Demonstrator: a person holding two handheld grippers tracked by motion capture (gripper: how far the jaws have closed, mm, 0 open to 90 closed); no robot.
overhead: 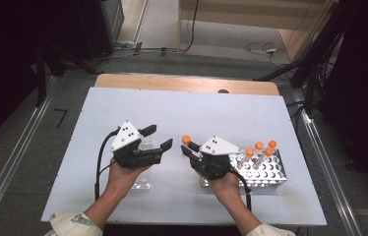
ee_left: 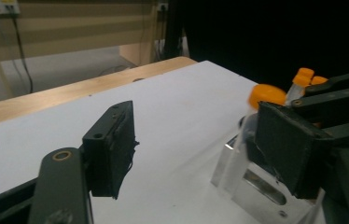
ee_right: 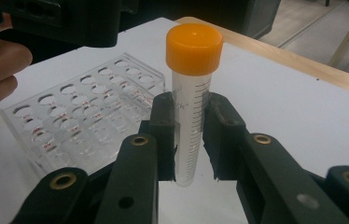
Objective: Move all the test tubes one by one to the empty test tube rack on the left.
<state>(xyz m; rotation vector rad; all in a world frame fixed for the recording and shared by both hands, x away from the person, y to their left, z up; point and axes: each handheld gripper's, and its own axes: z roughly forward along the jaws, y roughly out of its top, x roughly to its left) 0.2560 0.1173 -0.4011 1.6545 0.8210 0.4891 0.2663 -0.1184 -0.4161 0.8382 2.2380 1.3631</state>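
Note:
My right gripper [overhead: 188,147] is shut on a clear graduated tube [ee_right: 189,135] with an orange cap [ee_right: 194,44], held upright above the white table. The cap [overhead: 186,139] shows just left of the filled rack [overhead: 270,174], which holds several orange-capped tubes [overhead: 259,146]. My left gripper [overhead: 158,137] stands open with nothing between its fingers [ee_left: 112,149], a short way left of the held tube. An empty clear rack [ee_right: 84,121] lies under the left hand. In the left gripper view the held tube's cap [ee_left: 267,95] rises beyond the right-hand pad.
A white board [overhead: 221,113] covers a wooden table [overhead: 172,82]. Both racks sit near the front edge; open board lies behind them. Metal rails run along both sides on the floor, and cables lie at the back. Dark equipment stands at left and right.

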